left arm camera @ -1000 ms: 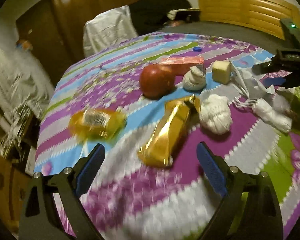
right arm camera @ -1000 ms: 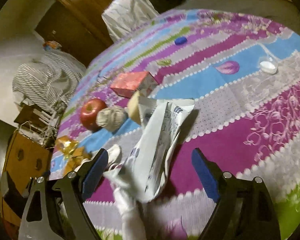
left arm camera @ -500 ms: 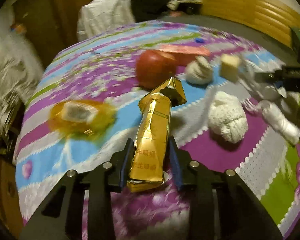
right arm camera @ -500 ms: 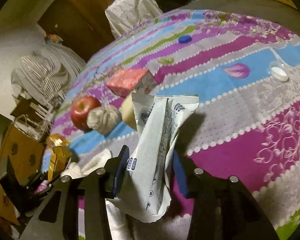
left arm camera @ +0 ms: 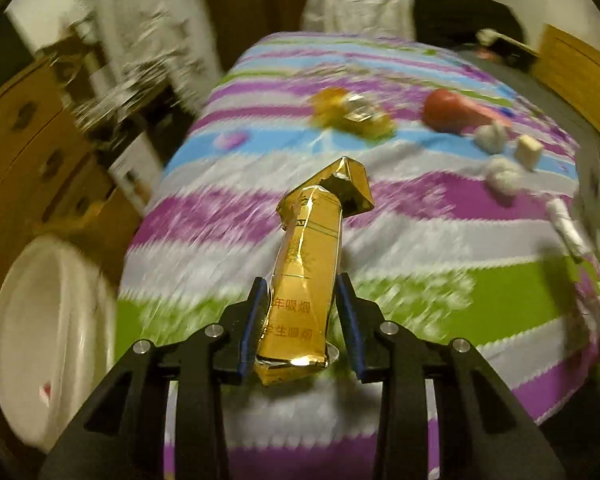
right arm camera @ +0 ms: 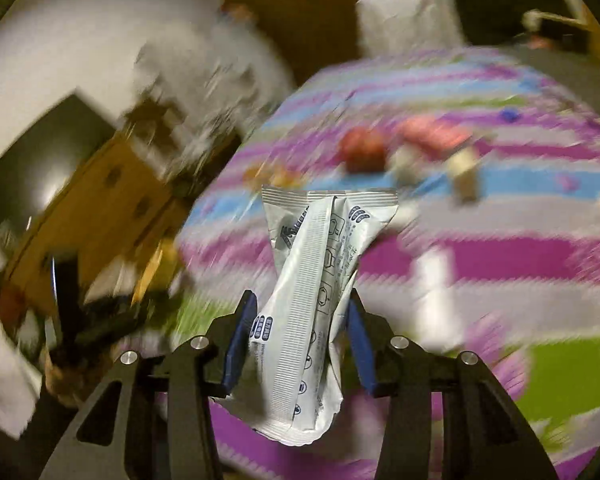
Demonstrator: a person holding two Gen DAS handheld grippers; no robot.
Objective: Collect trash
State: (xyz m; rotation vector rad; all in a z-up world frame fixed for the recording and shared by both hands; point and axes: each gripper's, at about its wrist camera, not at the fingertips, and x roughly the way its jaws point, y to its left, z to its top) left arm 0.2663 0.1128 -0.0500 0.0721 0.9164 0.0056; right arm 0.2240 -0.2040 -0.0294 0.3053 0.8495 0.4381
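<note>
Left tool (left arm camera: 302, 322) pinching gold wrapper (left arm camera: 306, 276), raised above striped bedspread (left arm camera: 420, 248). Right tool (right arm camera: 300, 340) clamped on white packet (right arm camera: 312, 304), likewise off bed. Apple (left arm camera: 446, 110) far right.

On my striped purple, blue and green bedspread (left arm camera: 400, 240), a red apple (left arm camera: 446, 114) lies far right, a pale cube (left arm camera: 530, 151) near it to its right. A white basin (left arm camera: 52, 336) sits off the bed's near left edge, beside a wooden drawer chest (left arm camera: 32, 168). A wooden headboard (left arm camera: 580, 76) stands far right; a small blue cap (right arm camera: 510, 114) rests toward the far side.
</note>
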